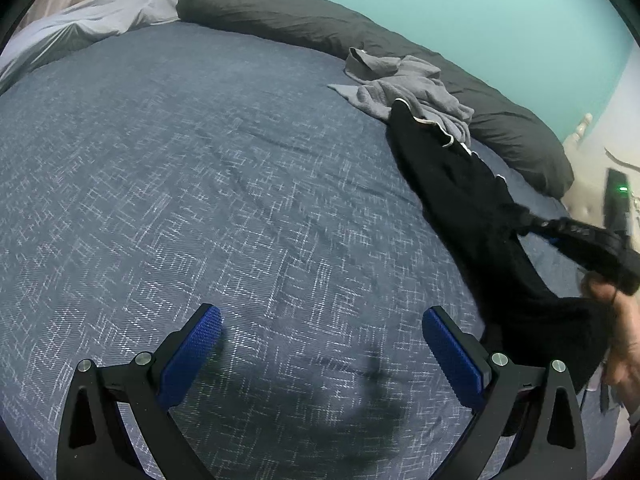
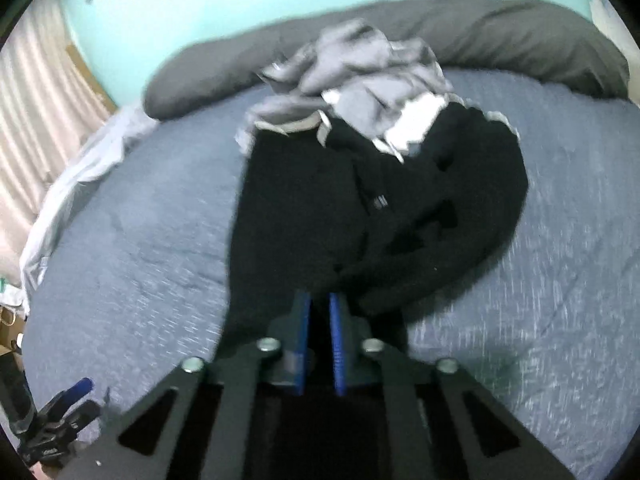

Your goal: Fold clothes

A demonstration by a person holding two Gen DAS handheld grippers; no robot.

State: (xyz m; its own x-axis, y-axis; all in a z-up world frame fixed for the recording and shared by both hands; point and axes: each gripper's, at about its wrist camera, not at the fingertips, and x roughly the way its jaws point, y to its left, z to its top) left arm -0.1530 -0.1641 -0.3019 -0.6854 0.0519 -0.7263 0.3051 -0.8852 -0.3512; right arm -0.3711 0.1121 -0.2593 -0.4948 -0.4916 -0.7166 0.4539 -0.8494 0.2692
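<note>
your left tongs (image 1: 322, 322) are hanging wide open over the bed (image 1: 200, 184), the blue pads (image 1: 192, 354) spread apart with nothing between them and only the patterned blue cover showing below. at the far left edge of the bed a pale sheet (image 1: 80, 28) is bunching up, and a long dark grey pillow (image 1: 304, 24) is running along the teal wall (image 1: 460, 4) behind. moving right, a crumpled grey garment (image 1: 412, 88) is lying near that pillow, and a black garment (image 1: 468, 200) is stretching from just under it toward the near right corner, its far end overlapping the grey one. at the right edge your right hand (image 1: 624, 336) is showing beside the black cloth, with the right tool blurred above it. from the right wrist view, your right tongs (image 2: 320, 300) are standing closed on the near end of the black garment (image 2: 360, 208), the blue pads (image 2: 338, 344) pinching the dark fabric between them. that garment is fanning out ahead of them across the bed (image 2: 132, 220), with the grey garment (image 2: 360, 64) piled at its far end against the pillow (image 2: 520, 28).
</note>
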